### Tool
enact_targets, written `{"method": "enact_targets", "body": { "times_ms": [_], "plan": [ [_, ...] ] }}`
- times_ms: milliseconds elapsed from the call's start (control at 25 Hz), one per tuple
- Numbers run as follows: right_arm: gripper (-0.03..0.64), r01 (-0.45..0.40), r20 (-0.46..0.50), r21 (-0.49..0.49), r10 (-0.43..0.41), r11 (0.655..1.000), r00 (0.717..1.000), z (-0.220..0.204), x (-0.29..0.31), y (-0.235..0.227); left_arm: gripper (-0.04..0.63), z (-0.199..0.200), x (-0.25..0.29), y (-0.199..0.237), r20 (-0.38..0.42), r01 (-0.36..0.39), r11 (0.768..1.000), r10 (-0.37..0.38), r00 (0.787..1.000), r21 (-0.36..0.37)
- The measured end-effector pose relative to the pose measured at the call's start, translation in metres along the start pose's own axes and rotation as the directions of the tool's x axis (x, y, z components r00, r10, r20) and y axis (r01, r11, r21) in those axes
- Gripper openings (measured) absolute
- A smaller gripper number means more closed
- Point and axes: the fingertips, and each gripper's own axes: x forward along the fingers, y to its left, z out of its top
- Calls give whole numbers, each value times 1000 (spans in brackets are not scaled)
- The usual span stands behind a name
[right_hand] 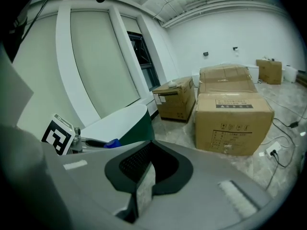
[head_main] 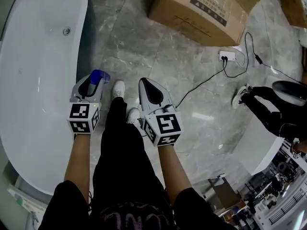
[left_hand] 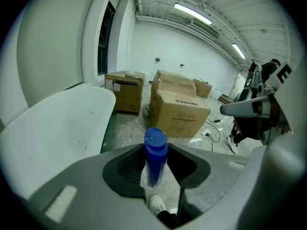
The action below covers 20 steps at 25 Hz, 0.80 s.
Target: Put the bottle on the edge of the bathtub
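A blue bottle (left_hand: 155, 153) with a flip cap stands upright between the jaws of my left gripper (left_hand: 156, 174), which is shut on it. In the head view the bottle (head_main: 100, 75) sticks out of the left gripper (head_main: 94, 83), just right of the white bathtub (head_main: 36, 71) and over its rim side. The bathtub's rim (left_hand: 62, 121) runs along the left in the left gripper view. My right gripper (head_main: 147, 86) hovers beside the left one, shut and empty, over the floor. The right gripper view shows its jaws (right_hand: 145, 178) together and the bottle's cap (right_hand: 111, 143) at the left.
Large cardboard boxes (head_main: 206, 8) stand ahead on the grey marble floor (head_main: 144, 42). A power strip with cables (head_main: 228, 56) lies to the right. Another person's legs and shoe (head_main: 259, 102) are at the right. My own legs and white shoes (head_main: 118, 89) are below the grippers.
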Motion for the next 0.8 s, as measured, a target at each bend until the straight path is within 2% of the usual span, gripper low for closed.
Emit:
{"method": "enact_targets", "body": {
  "times_ms": [360,800],
  "plan": [
    [23,0,-78,71,6,998,997,-71,60,-22,143,-71,68,30,-117,-42,999,38,992,-32],
    [23,-25,-156,104,41,994,987,-166,125,-54,143,-162,152,49,-199,-51,998,42,979,-39]
  ]
}}
